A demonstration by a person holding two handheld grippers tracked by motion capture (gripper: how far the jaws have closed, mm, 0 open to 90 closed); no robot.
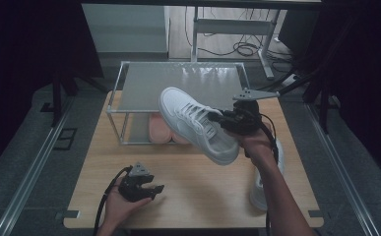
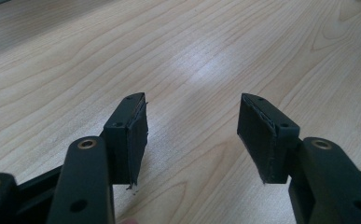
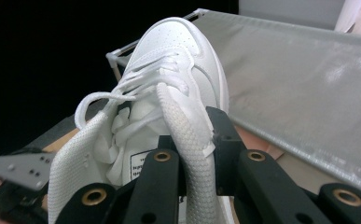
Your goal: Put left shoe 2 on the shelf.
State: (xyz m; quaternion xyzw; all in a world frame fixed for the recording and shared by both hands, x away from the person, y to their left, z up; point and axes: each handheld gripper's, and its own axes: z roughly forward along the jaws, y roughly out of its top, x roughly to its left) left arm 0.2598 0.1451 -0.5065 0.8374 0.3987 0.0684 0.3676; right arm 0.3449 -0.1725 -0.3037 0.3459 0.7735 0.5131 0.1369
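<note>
A white sneaker hangs in the air above the wooden table, toe pointing toward the low rack. My right gripper is shut on the collar of that sneaker, one jaw inside the shoe and one outside, in the right gripper view at my right gripper. A second white sneaker lies on the table beside the right forearm, partly hidden by it. Near the front left, my left gripper rests low over the table; my left gripper is open over bare wood.
A small metal-framed rack with a grey fabric top shelf stands at the back of the table. Pink shoes sit on its lower level. Dark curtains flank both sides; a desk frame and cables lie beyond the table.
</note>
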